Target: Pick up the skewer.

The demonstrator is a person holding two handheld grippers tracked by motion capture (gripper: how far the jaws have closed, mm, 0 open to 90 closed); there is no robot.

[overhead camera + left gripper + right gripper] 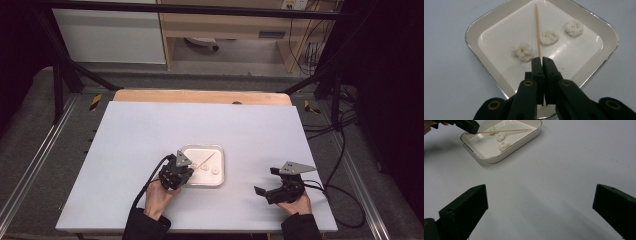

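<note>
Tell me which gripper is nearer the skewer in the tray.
Left. The left gripper is over the tray, shut on the skewer. The right gripper sits open on the table, off to the tray's right.

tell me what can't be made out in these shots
- Near end of the skewer: left gripper view, hidden between the left gripper jaws.
- Near corner of the tray: same view, behind that gripper.
- Three white pieces: high view, too small to identify.
</note>
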